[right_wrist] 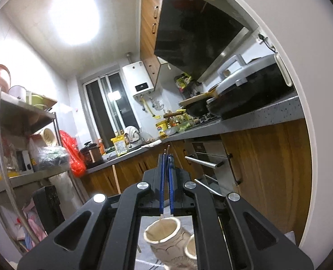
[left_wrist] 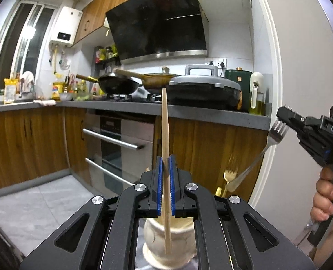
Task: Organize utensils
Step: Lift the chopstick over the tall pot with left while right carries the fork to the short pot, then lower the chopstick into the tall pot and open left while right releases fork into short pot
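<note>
Chopstick [left_wrist: 165, 135] was pinched upright in the left tool [left_wrist: 165, 180] above the ceramic holder [left_wrist: 168, 247], fork [left_wrist: 256, 157] clamped in the right tool [left_wrist: 285, 117]; thin grips risked either utensil pivoting and missing the opening.

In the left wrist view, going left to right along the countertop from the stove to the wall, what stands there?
Black wok → golden pan → grey electric griddle → dark green canister → white-topped oil bottle.
</note>
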